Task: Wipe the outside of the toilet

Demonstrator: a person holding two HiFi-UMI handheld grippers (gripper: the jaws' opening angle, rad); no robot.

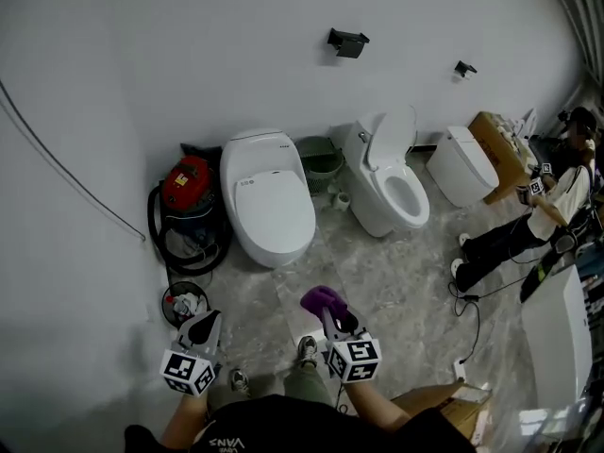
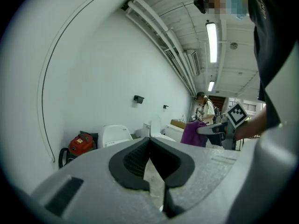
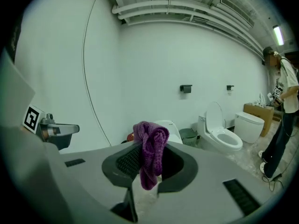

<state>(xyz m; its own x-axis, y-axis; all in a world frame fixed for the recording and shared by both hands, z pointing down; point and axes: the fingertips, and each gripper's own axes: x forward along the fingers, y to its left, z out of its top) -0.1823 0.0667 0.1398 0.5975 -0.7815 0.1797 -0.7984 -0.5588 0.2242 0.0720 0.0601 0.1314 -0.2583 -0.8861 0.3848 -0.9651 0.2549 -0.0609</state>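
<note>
A white toilet with its lid down (image 1: pixel 269 196) stands against the back wall, ahead of me and slightly left. It also shows in the left gripper view (image 2: pixel 114 134). To its right is a second toilet with its lid up (image 1: pixel 392 182) (image 3: pixel 222 134). My right gripper (image 1: pixel 332 317) (image 3: pixel 150 146) is shut on a bunched purple cloth (image 1: pixel 321 298) (image 3: pixel 152 143), held over the floor short of the closed toilet. My left gripper (image 1: pixel 201 333) (image 2: pixel 149 141) is shut with nothing in it, low at the left. Neither gripper touches a toilet.
A red vacuum with a black hose (image 1: pixel 186 185) sits left of the closed toilet, with a small round bucket (image 1: pixel 184 302) in front of it. A green bin (image 1: pixel 321 159) stands between the toilets. At the right are a third toilet (image 1: pixel 462 163), a person (image 1: pixel 557 206) and floor cables (image 1: pixel 472 310).
</note>
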